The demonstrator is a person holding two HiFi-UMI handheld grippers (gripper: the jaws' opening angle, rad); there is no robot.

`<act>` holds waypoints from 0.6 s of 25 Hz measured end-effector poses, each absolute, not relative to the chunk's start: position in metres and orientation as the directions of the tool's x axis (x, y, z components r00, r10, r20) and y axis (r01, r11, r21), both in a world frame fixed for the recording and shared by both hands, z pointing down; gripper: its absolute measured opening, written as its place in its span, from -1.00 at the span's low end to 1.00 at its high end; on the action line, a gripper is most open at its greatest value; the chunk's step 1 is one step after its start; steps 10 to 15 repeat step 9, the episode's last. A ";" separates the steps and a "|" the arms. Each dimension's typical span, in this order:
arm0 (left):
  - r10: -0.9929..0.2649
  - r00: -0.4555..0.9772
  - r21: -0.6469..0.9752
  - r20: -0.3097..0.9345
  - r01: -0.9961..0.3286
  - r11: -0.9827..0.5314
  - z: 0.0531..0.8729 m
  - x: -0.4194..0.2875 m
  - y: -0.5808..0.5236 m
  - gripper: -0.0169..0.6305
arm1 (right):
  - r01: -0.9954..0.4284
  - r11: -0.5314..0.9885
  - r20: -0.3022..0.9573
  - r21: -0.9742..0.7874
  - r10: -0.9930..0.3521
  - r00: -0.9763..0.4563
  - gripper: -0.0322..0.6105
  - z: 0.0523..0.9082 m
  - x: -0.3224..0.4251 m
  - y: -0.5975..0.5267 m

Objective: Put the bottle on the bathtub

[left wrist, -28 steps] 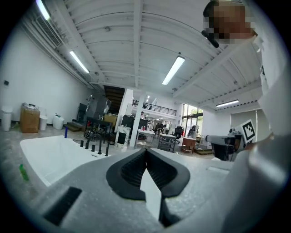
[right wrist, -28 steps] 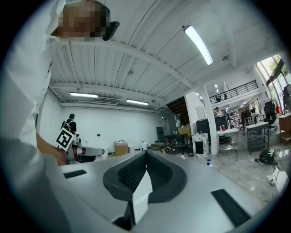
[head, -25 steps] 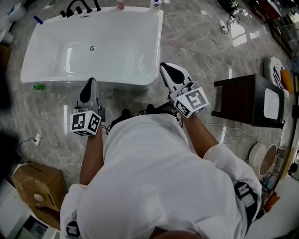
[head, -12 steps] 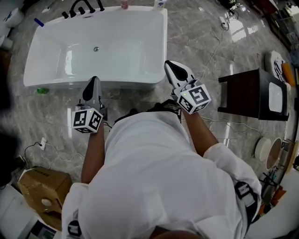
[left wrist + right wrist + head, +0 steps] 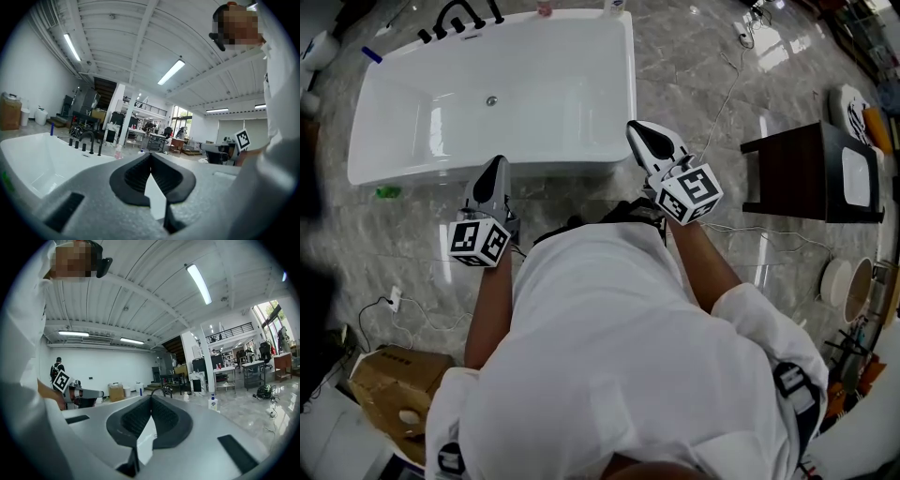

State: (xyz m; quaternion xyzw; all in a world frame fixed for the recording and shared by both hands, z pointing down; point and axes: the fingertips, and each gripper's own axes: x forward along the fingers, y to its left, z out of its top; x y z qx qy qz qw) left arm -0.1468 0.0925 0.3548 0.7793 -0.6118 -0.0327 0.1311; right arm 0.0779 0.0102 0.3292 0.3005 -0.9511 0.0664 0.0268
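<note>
The white bathtub (image 5: 581, 155) fills the upper left of the head view, with black taps (image 5: 455, 17) on its far rim. A pink bottle (image 5: 545, 7) and a white pump bottle (image 5: 616, 6) stand at the far end of the tub; I see them again as the pink bottle (image 5: 118, 151) and the pump bottle (image 5: 213, 402). My left gripper (image 5: 498, 162) hangs shut and empty over the floor just before the tub's near rim. My right gripper (image 5: 634, 127) is shut and empty by the tub's near right corner. The jaws meet in the left gripper (image 5: 150, 154) and in the right gripper (image 5: 150, 397).
A dark side table (image 5: 792, 178) stands at the right with a white slab on it. Cables (image 5: 727, 103) run across the marble floor. A cardboard box (image 5: 394, 375) sits at the lower left, a small green object (image 5: 387, 192) lies by the tub, and round white items (image 5: 839, 281) lie at far right.
The view has drifted a little, so the tub sits slightly further right and higher. Both grippers stay shut and hold almost the same places.
</note>
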 end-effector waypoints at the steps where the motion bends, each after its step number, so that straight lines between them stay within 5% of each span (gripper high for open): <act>1: -0.959 0.262 0.249 0.111 -0.941 -0.229 0.357 -0.145 0.092 -0.90 | -0.577 0.809 0.095 -0.111 -0.569 -0.817 -0.86 0.331 0.078 0.012; 15: -0.934 0.344 0.274 0.099 -0.911 -0.307 0.360 -0.120 0.093 -0.90 | -0.569 0.813 0.120 -0.122 -0.557 -0.822 -0.86 0.339 0.081 0.028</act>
